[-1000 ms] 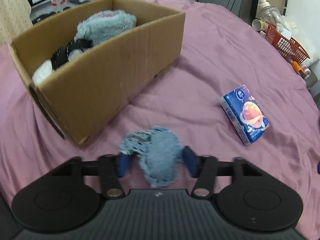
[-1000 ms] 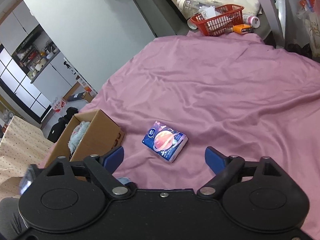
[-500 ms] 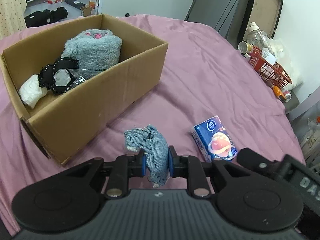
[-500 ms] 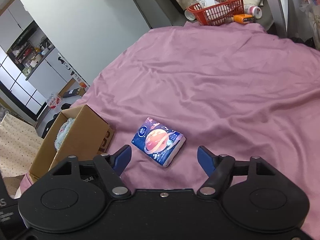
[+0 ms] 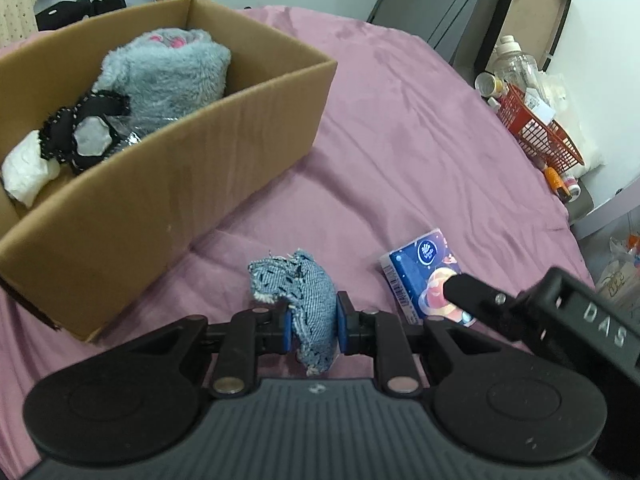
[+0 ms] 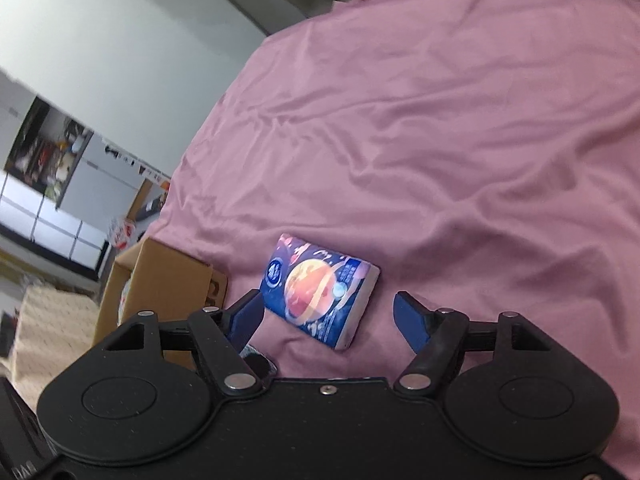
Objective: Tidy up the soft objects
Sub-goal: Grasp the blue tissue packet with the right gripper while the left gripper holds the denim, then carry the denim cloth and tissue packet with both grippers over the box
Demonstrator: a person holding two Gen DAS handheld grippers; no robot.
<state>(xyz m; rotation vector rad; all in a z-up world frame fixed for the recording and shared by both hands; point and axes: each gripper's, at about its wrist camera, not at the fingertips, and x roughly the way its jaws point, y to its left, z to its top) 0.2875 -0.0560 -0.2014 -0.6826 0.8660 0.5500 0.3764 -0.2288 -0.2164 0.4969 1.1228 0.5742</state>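
My left gripper [image 5: 312,320] is shut on a frayed blue denim cloth [image 5: 304,284], held just above the pink bedspread in front of the cardboard box [image 5: 224,152]. The box holds a grey fluffy item [image 5: 168,68], a black eye mask [image 5: 84,128] and a white soft item [image 5: 24,168]. A blue tissue pack [image 6: 320,288] with a planet print lies on the bedspread between the fingers of my right gripper [image 6: 328,316]. Its jaws are closing and the pads stand clear of the pack. In the left wrist view one right finger [image 5: 472,292] reaches over the pack [image 5: 420,276].
The pink bedspread [image 5: 400,140] is wrinkled. A red basket [image 5: 536,128] and a plastic bottle [image 5: 516,64] stand on a side surface beyond the bed's far right edge. In the right wrist view the box corner [image 6: 168,280] shows left of the gripper.
My left gripper has shut on the denim cloth. My right gripper has sunk towards the tissue pack, rolled, narrowed its jaws, and come into the left wrist view.
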